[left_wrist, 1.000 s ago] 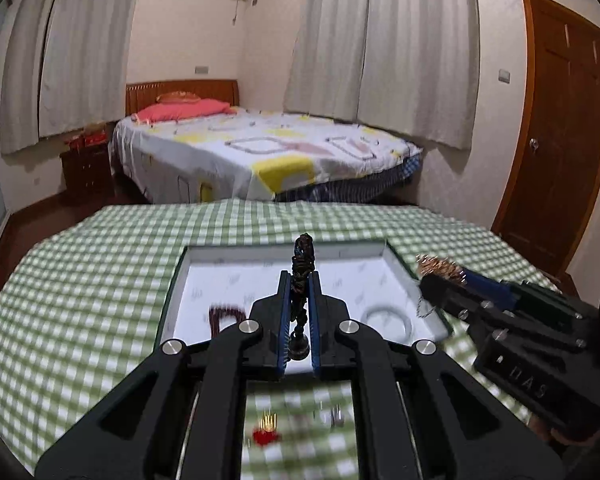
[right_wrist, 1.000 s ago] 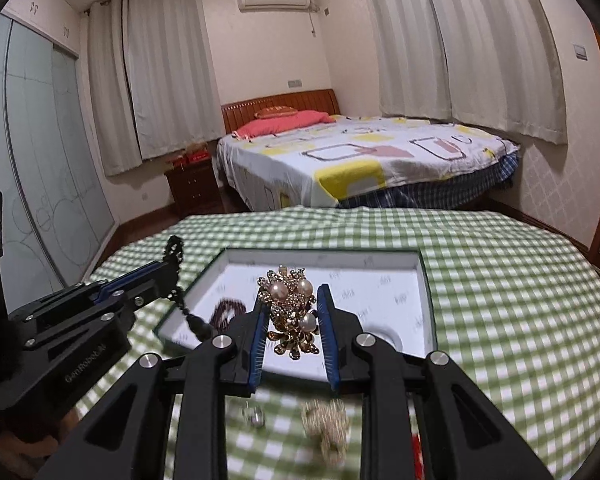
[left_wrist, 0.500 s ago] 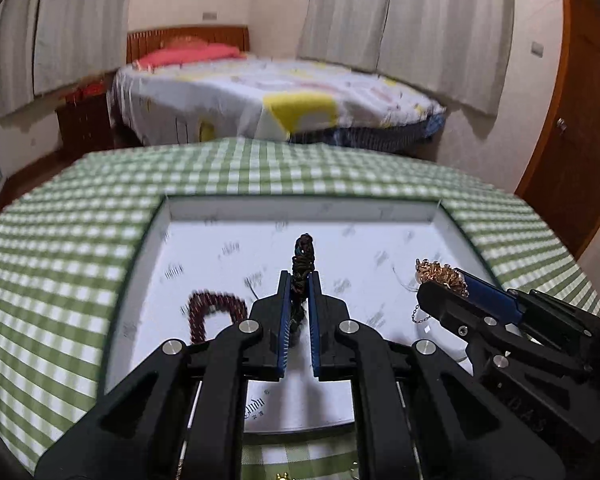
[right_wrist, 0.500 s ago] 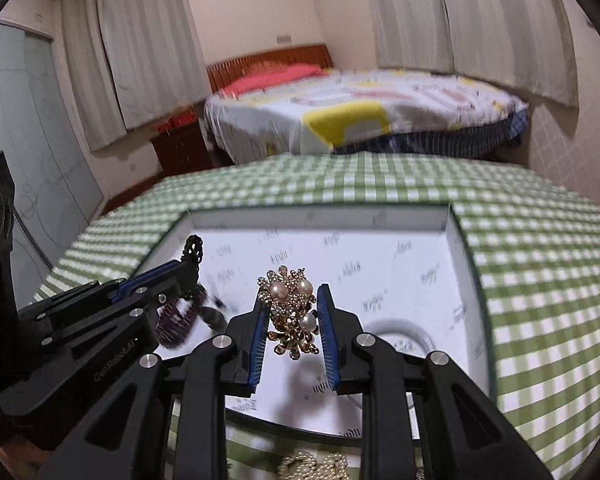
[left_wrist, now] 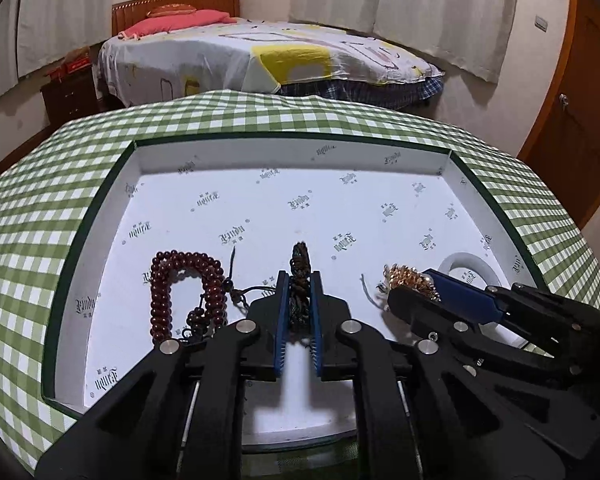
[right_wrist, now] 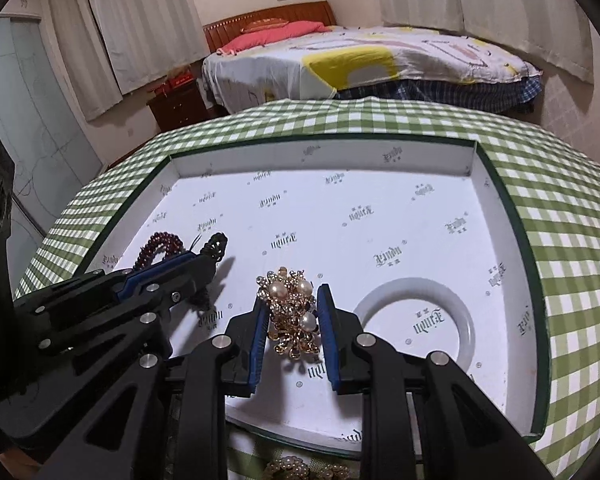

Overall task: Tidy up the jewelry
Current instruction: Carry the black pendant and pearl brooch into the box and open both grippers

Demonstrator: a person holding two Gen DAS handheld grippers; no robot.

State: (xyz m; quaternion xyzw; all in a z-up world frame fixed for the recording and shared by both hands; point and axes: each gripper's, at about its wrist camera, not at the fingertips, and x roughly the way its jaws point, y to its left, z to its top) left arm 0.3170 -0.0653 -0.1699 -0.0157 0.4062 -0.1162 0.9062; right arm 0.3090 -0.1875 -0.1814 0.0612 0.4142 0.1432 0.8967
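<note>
You hold both grippers low over the shallow white box with a dark green rim point(left_wrist: 100, 200) on the green-checked bench point(left_wrist: 28, 208). The left gripper point(left_wrist: 299, 312) has a dark braided cord bracelet point(left_wrist: 300, 264) between its jaws, which are opening. The right gripper point(right_wrist: 292, 320) is clamped on a gold brooch with pearls point(right_wrist: 290, 304). Inside the box, a string of dark red beads point(left_wrist: 180, 292) lies left of the cord and a pale white bangle point(right_wrist: 416, 320) right of the brooch. Set each piece on bare lining, apart from these, then release gently.
</note>
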